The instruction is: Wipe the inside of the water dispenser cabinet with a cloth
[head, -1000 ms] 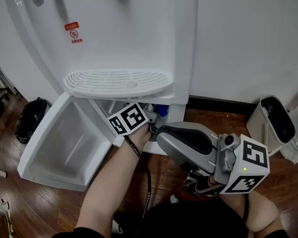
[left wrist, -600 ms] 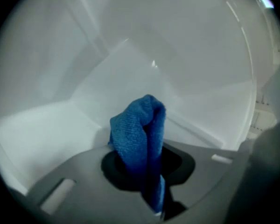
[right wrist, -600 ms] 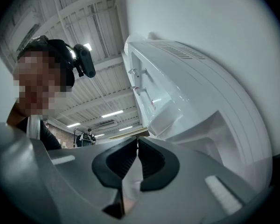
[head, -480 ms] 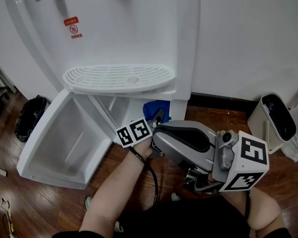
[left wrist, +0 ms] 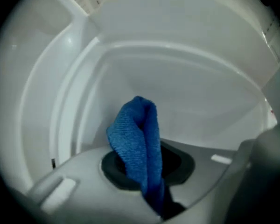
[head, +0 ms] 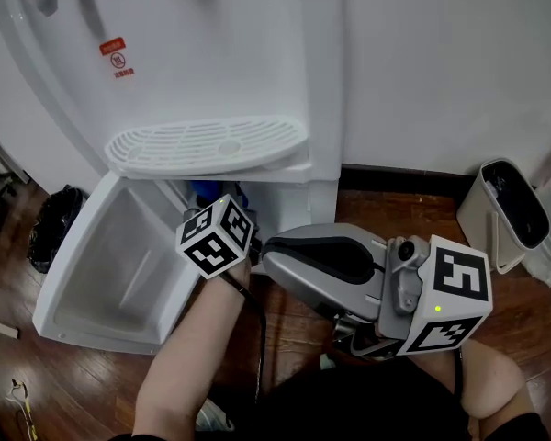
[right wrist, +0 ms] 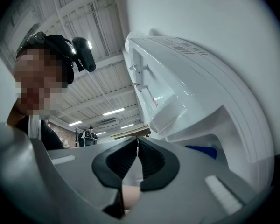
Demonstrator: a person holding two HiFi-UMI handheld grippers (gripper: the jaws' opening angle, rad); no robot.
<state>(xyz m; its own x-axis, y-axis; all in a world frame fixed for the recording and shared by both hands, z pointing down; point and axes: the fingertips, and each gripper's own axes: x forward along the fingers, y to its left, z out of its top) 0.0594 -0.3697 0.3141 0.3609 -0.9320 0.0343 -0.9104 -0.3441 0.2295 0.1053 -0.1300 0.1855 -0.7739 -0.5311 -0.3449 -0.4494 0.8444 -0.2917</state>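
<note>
The white water dispenser stands with its lower cabinet door swung open to the left. My left gripper, its marker cube at the cabinet mouth under the drip tray, reaches inside. It is shut on a blue cloth. In the left gripper view the cloth sticks up out of the left gripper before the cabinet's white inner wall. My right gripper is shut and empty. It hangs outside, its body to the right of the opening.
A white bin stands on the wooden floor by the wall at right. A black bag lies left of the open door. The person's knee is at the bottom right.
The left gripper has swung left across the cabinet opening with the blue cloth and rolled; its cube now faces differently. The right gripper has stayed put.
</note>
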